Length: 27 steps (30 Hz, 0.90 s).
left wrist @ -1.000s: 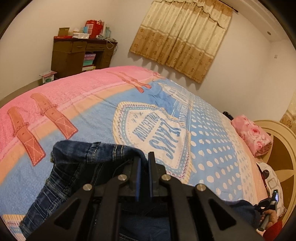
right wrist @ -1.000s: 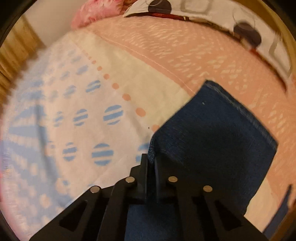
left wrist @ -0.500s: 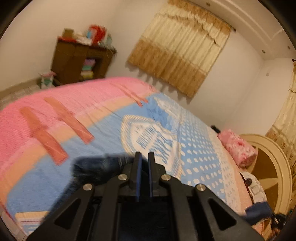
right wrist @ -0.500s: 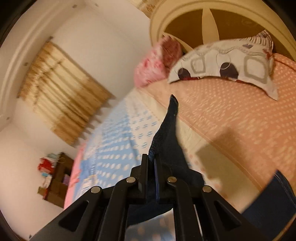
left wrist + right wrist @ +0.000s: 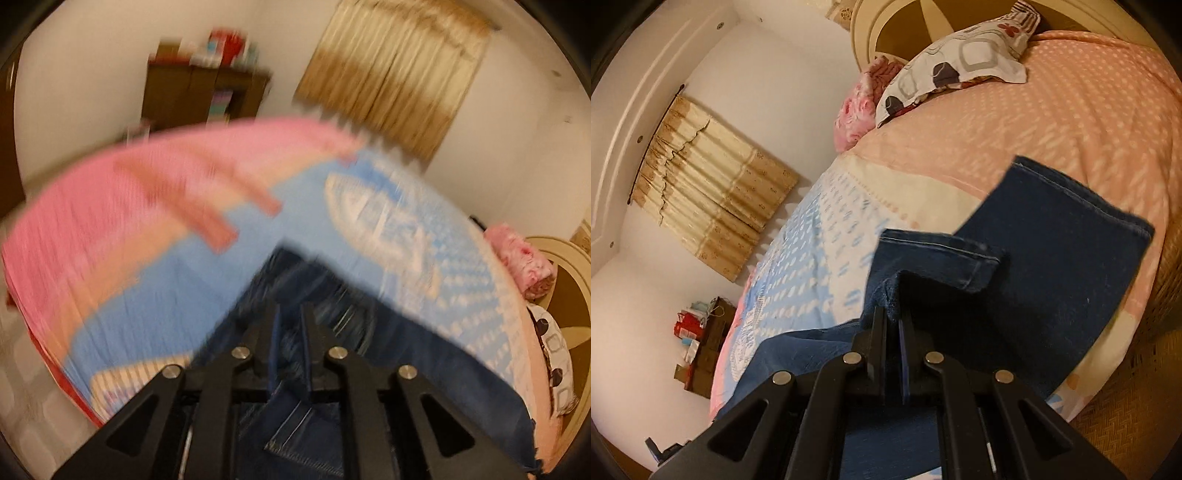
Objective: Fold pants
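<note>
Dark blue jeans (image 5: 424, 354) lie stretched along the near edge of the bed. My left gripper (image 5: 290, 314) is shut on the waist end of the jeans, and the denim passes between its jaws. The left wrist view is blurred. My right gripper (image 5: 892, 314) is shut on the hem of one leg (image 5: 942, 258), held up above the bed. The other leg (image 5: 1060, 266) lies flat on the peach part of the cover, its hem toward the pillows.
The bed cover (image 5: 147, 229) is pink, blue and peach (image 5: 1071, 122). A patterned pillow (image 5: 960, 70) and a pink pillow (image 5: 857, 110) lie at the round headboard (image 5: 916, 22). A brown cabinet (image 5: 199, 96) and a curtain (image 5: 399, 70) stand beyond the bed.
Both grippers have swung while holding the jeans. The right gripper lifted its leg hem off the bed and turned. The left gripper's view moved fast, and more denim now shows ahead of it.
</note>
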Each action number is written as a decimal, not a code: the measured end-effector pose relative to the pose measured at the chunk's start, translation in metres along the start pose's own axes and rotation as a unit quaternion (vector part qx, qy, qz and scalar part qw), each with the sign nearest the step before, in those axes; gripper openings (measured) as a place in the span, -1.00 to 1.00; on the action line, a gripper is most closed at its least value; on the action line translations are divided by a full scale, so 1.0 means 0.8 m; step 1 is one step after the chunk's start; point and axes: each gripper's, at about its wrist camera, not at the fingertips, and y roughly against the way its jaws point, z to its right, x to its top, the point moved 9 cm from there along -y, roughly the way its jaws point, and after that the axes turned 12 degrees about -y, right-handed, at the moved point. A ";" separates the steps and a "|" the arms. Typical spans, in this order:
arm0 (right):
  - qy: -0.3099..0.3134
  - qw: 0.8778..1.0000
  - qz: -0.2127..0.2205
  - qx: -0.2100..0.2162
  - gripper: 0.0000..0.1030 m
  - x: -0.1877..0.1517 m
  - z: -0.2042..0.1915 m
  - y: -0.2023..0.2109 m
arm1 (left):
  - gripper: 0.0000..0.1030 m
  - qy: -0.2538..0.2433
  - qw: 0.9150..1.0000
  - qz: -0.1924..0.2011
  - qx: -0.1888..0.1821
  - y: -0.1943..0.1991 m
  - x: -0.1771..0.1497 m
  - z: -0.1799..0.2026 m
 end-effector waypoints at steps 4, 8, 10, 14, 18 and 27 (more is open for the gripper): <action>0.007 0.999 0.026 -0.019 -0.90 -0.005 0.011 -0.009 | -0.67 0.034 0.996 -0.073 -0.030 -0.053 -0.050 0.000; 0.005 0.999 0.032 -0.025 -0.90 -0.005 0.015 -0.013 | -0.64 0.046 0.994 -0.081 -0.055 -0.074 -0.067 0.016; 0.006 0.999 0.032 -0.024 -0.90 -0.007 0.016 -0.012 | -0.57 0.042 0.995 -0.068 -0.052 -0.074 -0.064 0.024; 0.000 0.999 0.029 -0.028 -0.89 -0.011 0.026 -0.016 | -0.55 0.044 0.997 -0.055 -0.044 -0.084 -0.061 0.034; -0.012 0.999 0.021 -0.036 -0.89 -0.018 0.040 -0.027 | -0.55 0.048 0.997 -0.049 -0.048 -0.083 -0.057 0.032; -0.010 0.999 0.036 -0.037 -0.89 -0.018 0.043 -0.023 | 0.31 0.042 0.997 0.018 -0.055 -0.029 -0.033 0.004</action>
